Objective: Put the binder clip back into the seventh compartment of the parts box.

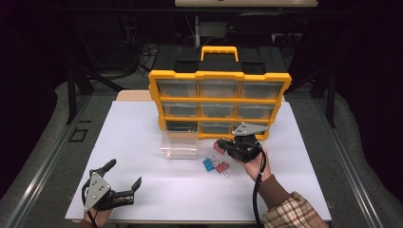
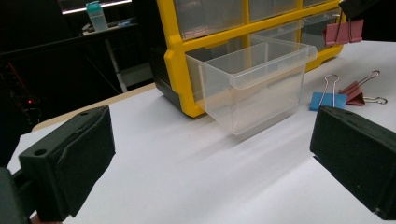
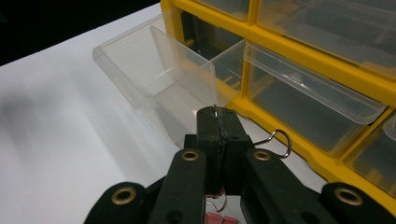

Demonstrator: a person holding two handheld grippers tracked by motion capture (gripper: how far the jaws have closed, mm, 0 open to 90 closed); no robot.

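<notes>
With the right gripper clamped on a red binder clip, carry it over the clear drawer before releasing, while the left gripper waits wide open.

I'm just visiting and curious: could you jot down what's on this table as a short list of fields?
Surface: white table
Storage: yellow drawer cabinet
Pulled out: clear drawer, bottom left slot, seemingly empty
Loose items: blue binder clip, red binder clip
Right gripper: shut on pink binder clip
Left gripper: open, holding nothing
</notes>
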